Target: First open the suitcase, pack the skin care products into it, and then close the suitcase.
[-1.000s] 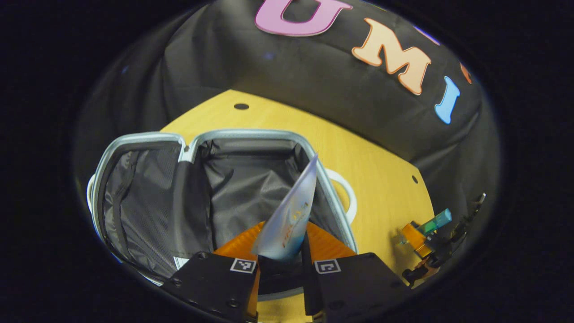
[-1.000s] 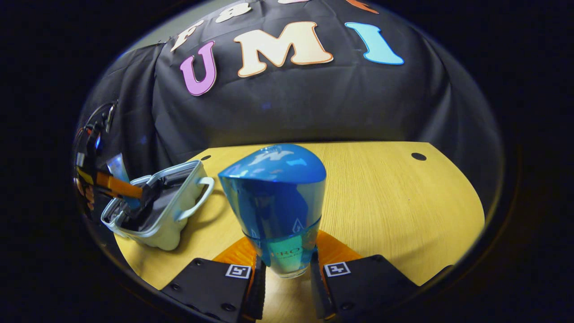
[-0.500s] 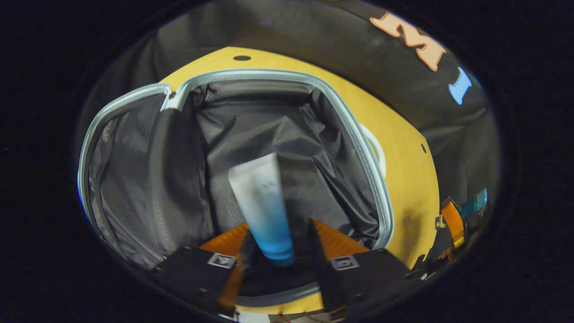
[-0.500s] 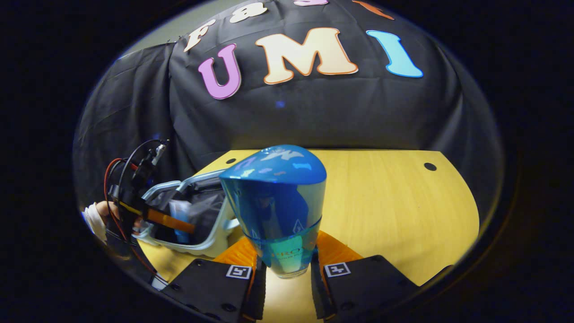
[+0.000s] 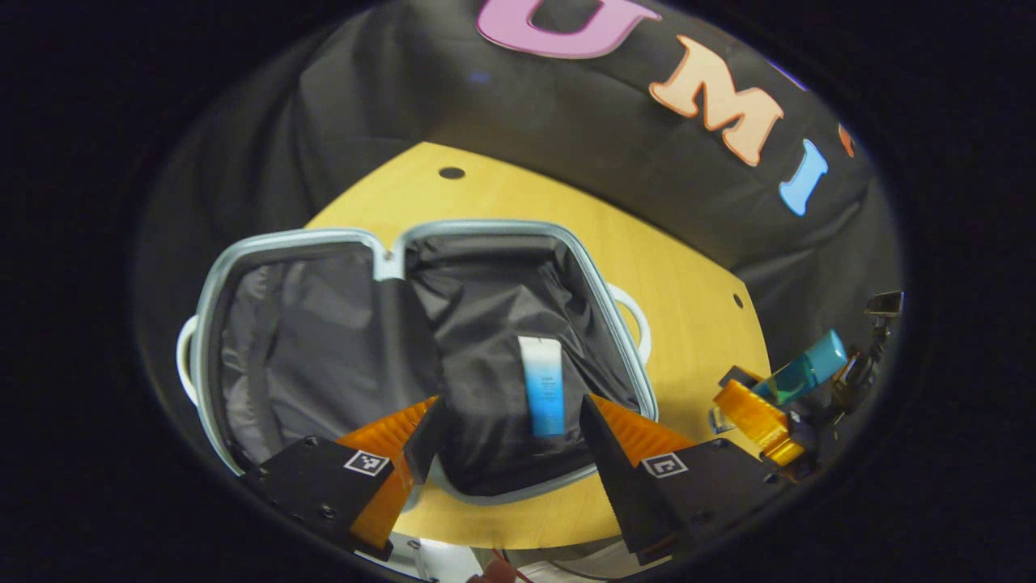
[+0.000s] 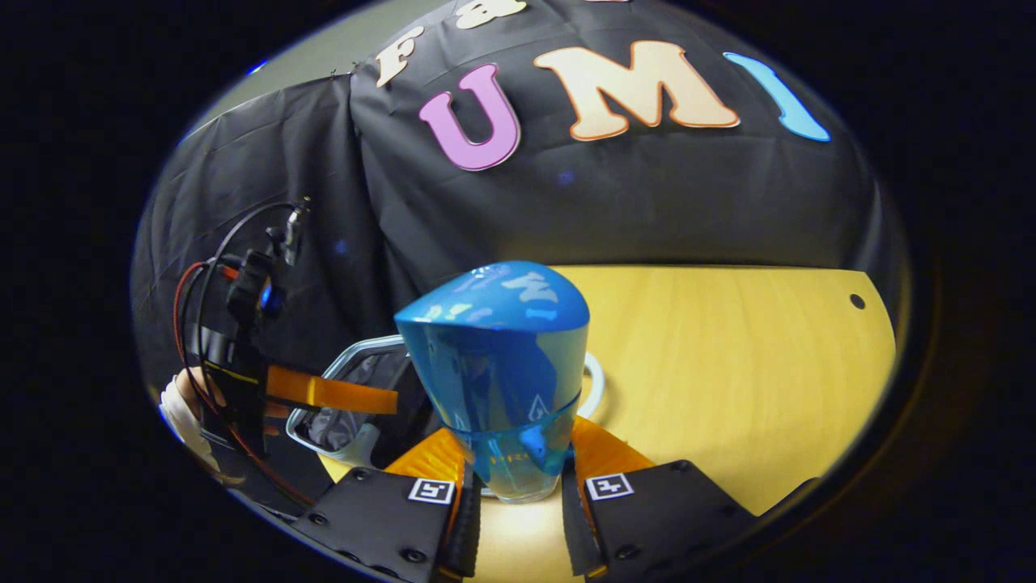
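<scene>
Left gripper view: left claw (image 5: 506,421) spread, empty, above open suitcase (image 5: 599,295); tube (image 5: 542,387) lies inside. Right claw (image 6: 518,486) clamps blue bottle (image 6: 498,364). Packing underway; next, bottle probably goes into suitcase.

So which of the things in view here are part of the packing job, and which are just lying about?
Part of the job:
- suitcase, open on the table
- tube, lying inside the suitcase
- blue bottle, held in the right gripper
- left gripper, open above the suitcase

Just there:
- table
- black cloth wall
- cables on the left gripper
</scene>
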Demonstrator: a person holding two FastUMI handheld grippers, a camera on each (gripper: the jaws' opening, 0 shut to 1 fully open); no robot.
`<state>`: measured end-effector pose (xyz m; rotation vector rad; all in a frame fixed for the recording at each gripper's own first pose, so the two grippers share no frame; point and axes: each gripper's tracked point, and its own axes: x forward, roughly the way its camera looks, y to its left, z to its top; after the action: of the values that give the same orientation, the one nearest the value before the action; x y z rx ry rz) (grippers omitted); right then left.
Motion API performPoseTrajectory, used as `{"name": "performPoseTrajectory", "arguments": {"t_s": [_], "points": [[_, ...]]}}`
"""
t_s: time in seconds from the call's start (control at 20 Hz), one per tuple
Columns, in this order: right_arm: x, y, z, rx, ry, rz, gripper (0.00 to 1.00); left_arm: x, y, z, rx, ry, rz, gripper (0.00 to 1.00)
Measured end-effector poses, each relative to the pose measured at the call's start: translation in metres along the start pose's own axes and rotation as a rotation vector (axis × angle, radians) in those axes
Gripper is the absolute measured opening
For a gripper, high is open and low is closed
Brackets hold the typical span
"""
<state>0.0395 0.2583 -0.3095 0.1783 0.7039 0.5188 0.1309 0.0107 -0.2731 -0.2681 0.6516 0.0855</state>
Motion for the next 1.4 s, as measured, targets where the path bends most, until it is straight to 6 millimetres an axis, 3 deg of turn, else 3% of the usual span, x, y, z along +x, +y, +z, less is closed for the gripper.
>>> {"name": "performPoseTrajectory", "arguments": {"t_s": [0.15,0.3,0.45,0.65,0.7,0.75,0.8,0.9,1.0,1.15,1.3,1.4], "points": [[0.032,0.020,-0.017,0.000,0.057,0.036,0.45,-0.034,0.038,0.006,-0.024,-0.050,0.058,0.96],[0.062,0.029,-0.041,-0.013,0.113,0.046,0.45,-0.057,0.076,-0.004,-0.044,-0.061,0.139,0.96],[0.086,0.028,-0.069,-0.008,0.190,0.027,0.42,-0.072,0.095,-0.016,-0.111,-0.056,0.172,0.96],[0.102,0.028,-0.081,-0.032,0.227,-0.005,0.45,-0.081,0.118,-0.028,-0.188,-0.063,0.201,0.97],[0.103,0.030,-0.084,-0.041,0.234,-0.010,0.41,-0.082,0.122,-0.031,-0.198,-0.067,0.207,0.94],[0.103,0.032,-0.083,-0.031,0.235,-0.004,0.47,-0.084,0.126,-0.033,-0.205,-0.066,0.211,0.97],[0.102,0.034,-0.078,-0.012,0.230,-0.004,0.47,-0.085,0.129,-0.035,-0.212,-0.066,0.217,0.97],[0.095,0.036,-0.061,0.033,0.197,0.001,0.58,-0.085,0.136,-0.040,-0.221,-0.065,0.225,0.97],[0.089,0.035,-0.046,0.063,0.165,0.001,0.76,-0.086,0.142,-0.039,-0.230,-0.066,0.234,0.97],[0.068,0.028,-0.018,0.090,0.103,-0.006,0.90,-0.090,0.160,-0.040,-0.259,-0.077,0.252,0.97],[0.040,0.021,0.008,0.104,0.027,0.001,0.90,-0.092,0.189,-0.038,-0.311,-0.102,0.266,0.96],[0.017,0.008,0.025,0.097,-0.026,-0.015,0.96,-0.093,0.210,-0.038,-0.346,-0.110,0.287,0.96]]}}
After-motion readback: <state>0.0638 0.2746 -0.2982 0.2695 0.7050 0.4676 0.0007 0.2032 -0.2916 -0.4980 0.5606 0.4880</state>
